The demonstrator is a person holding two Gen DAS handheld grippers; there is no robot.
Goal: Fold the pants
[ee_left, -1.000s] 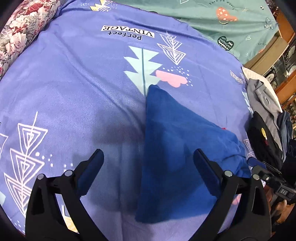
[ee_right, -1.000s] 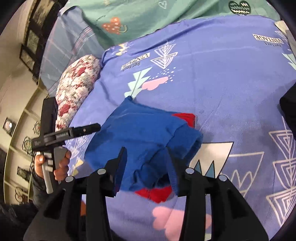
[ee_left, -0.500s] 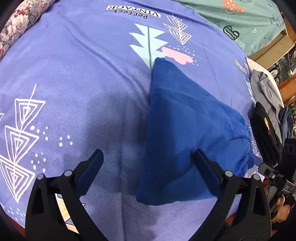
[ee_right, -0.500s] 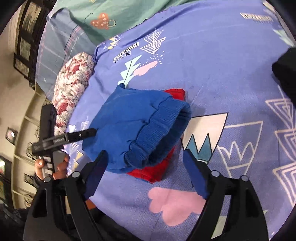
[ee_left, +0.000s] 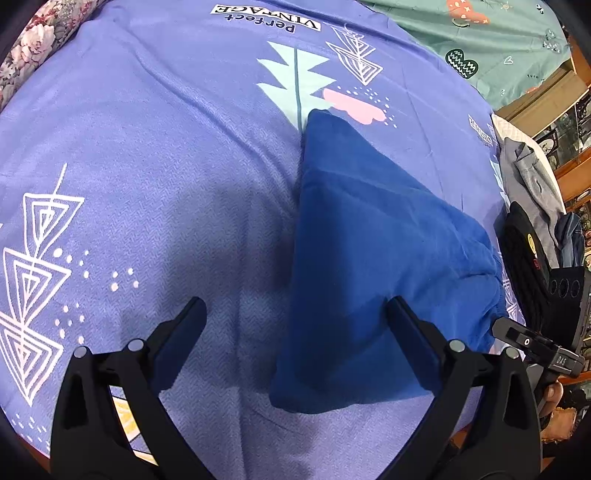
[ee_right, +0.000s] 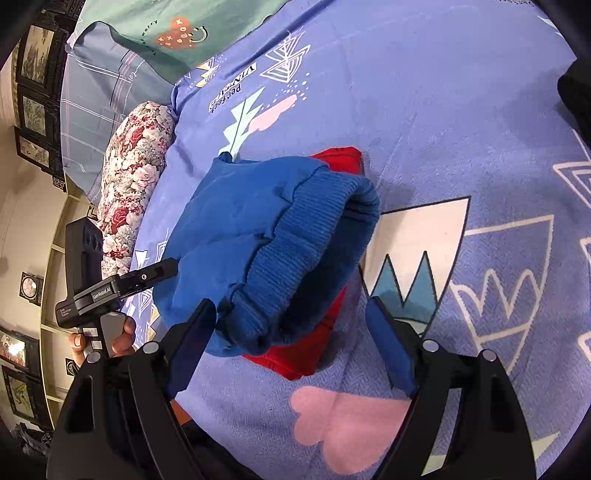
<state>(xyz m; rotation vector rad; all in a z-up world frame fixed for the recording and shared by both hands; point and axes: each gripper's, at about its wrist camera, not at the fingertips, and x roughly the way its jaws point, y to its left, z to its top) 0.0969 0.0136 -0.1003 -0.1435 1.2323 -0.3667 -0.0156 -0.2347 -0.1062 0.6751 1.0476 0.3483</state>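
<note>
The blue pants (ee_left: 373, 258) lie folded in a compact bundle on the purple patterned bedsheet (ee_left: 147, 166). In the right wrist view the pants (ee_right: 266, 229) show a ribbed waistband and red parts underneath. My left gripper (ee_left: 295, 339) is open and empty, hovering over the near edge of the bundle. My right gripper (ee_right: 291, 343) is open and empty, just in front of the waistband end. The left gripper also shows in the right wrist view (ee_right: 110, 291), held in a hand beside the pants.
A floral pillow (ee_right: 136, 173) lies at the bed's left side, a green blanket (ee_right: 177, 26) behind it. A pile of grey and black clothes (ee_left: 535, 206) sits at the bed's right edge. The right gripper's body (ee_left: 535, 350) shows beside it.
The right gripper let go of the waistband, opened wide and drew back a little. The left gripper stayed open and shifted slightly over the sheet.
</note>
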